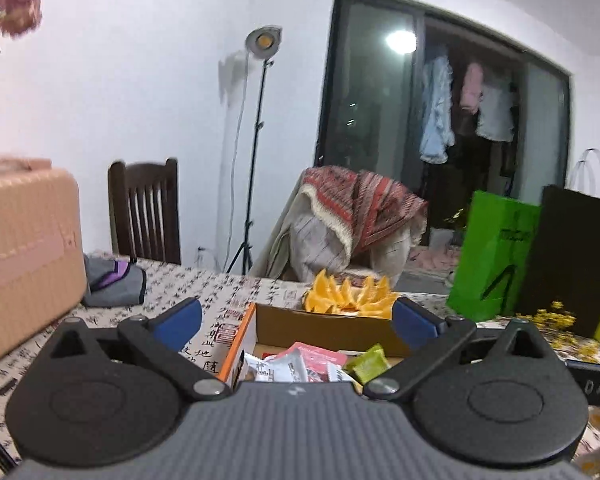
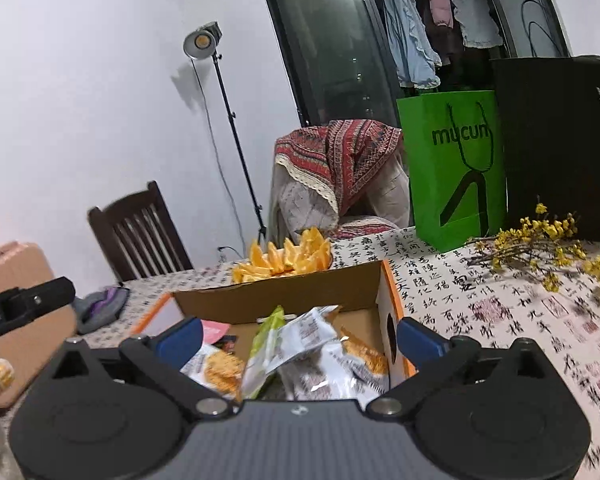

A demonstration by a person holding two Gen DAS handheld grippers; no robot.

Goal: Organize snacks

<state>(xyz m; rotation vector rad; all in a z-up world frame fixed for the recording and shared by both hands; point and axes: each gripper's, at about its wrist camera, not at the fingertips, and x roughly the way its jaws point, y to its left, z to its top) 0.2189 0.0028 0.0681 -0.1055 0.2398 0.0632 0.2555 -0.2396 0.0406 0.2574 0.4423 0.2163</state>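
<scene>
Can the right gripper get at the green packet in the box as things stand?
Probably yes. The right gripper is open and empty just above the open-topped box, and the green packet stands on top of the pile, with only neighbouring packets crowding it.

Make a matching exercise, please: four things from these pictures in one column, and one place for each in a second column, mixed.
1. snack packets
2. orange slices
3. green bag
4. yellow flowers

a. lying on the tablecloth before the black bag
b. just behind the box
c. inside the cardboard box
d. standing beside the black bag

Pairs: 1-c, 2-b, 3-d, 4-a
</scene>
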